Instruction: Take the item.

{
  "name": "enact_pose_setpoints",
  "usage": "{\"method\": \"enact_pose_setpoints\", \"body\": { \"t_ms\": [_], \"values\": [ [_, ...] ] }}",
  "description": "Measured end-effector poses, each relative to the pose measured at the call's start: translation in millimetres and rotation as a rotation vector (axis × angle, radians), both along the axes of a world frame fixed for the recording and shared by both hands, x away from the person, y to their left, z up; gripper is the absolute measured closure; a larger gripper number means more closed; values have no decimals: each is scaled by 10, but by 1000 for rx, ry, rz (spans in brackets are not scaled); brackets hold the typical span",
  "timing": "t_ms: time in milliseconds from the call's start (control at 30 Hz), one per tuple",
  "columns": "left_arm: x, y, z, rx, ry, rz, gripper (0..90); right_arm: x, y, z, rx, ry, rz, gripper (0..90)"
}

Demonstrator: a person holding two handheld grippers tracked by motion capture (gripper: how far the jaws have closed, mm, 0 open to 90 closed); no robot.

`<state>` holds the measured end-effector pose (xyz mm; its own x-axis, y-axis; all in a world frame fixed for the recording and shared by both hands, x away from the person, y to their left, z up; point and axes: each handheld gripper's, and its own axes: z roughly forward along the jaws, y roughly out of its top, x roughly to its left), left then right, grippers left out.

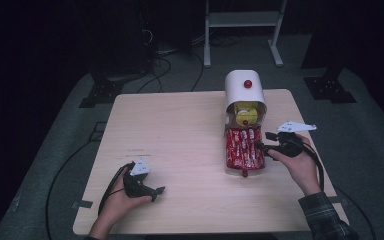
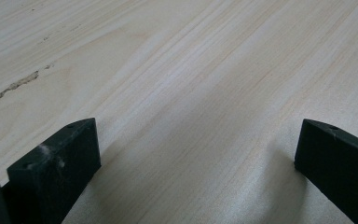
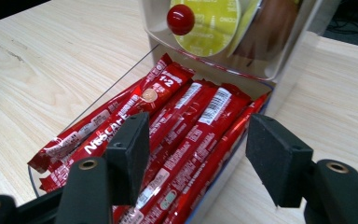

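A white round-topped dispenser box [image 1: 240, 92] stands at the table's far right, with a red knob [image 1: 248, 83] on its lid and a yellow disc [image 1: 246, 116] inside. Its clear drawer [image 1: 228, 165] is pulled out toward me and holds several red Nescafe stick sachets [image 1: 244, 147]. My right gripper [image 1: 264, 141] is open at the drawer's right side. In the right gripper view, the right gripper [image 3: 198, 135] hangs just above the sachets [image 3: 182, 116], gripping nothing, with the red knob [image 3: 180, 19] ahead. My left gripper [image 1: 157, 194] rests open on the wood near the front left, and the left gripper [image 2: 198, 135] holds nothing.
The light wooden table [image 1: 180, 130] has a faint dark scratch [image 2: 9, 88] near the left gripper. Beyond the far edge stand a white frame [image 1: 242, 30], dark stand bases [image 1: 100, 92] and cables on grey floor.
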<state>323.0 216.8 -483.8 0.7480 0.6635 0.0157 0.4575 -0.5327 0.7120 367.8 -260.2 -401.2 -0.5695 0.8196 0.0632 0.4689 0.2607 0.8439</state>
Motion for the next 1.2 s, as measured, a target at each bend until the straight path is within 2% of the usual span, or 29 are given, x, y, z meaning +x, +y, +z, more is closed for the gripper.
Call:
{"method": "enact_pose_setpoints", "body": {
  "t_ms": [533,1200],
  "values": [
    [0,0,0,0,0,0,0,49,158,-57,-16,7,26,420],
    [-1,0,0,0,0,0,0,69,263,-133,-38,13,51,482]
  ]
}}
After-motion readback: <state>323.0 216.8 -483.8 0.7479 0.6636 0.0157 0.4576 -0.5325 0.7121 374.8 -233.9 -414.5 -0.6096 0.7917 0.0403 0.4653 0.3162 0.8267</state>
